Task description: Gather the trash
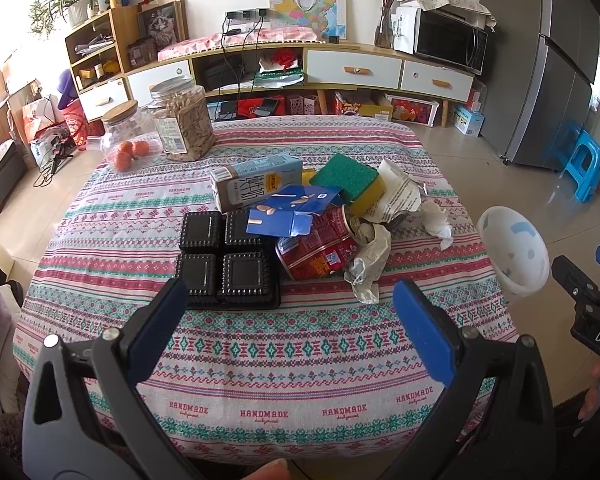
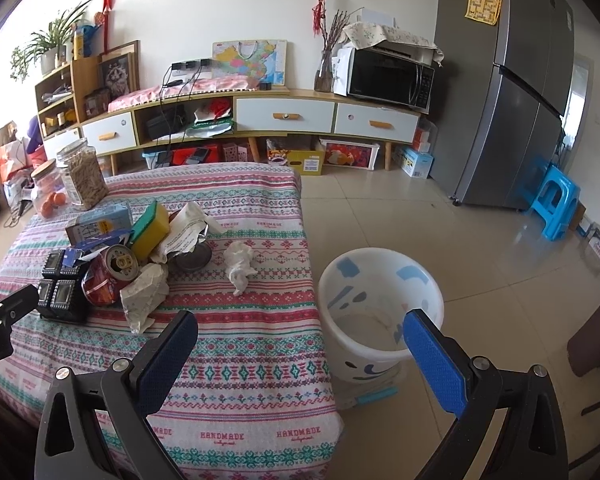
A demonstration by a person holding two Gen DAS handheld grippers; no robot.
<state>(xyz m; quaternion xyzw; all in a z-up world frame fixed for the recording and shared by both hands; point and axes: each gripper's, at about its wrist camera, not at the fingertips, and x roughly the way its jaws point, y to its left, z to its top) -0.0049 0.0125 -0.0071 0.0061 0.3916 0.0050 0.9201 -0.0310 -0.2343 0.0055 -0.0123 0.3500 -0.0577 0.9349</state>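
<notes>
A pile of trash lies on the patterned tablecloth point(image 1: 284, 344): a black plastic tray point(image 1: 224, 256), a red can point(image 1: 320, 248), a torn blue box point(image 1: 288, 210), a milk carton point(image 1: 256, 180), a green and yellow sponge point(image 1: 350, 180), crumpled paper point(image 1: 370, 264) and a white tissue point(image 1: 436, 220). A white bin point(image 2: 380, 312) stands on the floor to the right of the table. My left gripper point(image 1: 290, 304) is open and empty, just short of the tray. My right gripper point(image 2: 300, 334) is open and empty, over the table's right edge and the bin's rim.
Two jars point(image 1: 180, 120) and oranges point(image 1: 130, 154) stand at the table's far left. A low sideboard point(image 1: 340, 68) with a microwave point(image 1: 448, 40) lines the back wall. A grey fridge point(image 2: 512, 100) and a blue stool point(image 2: 552, 204) are at the right.
</notes>
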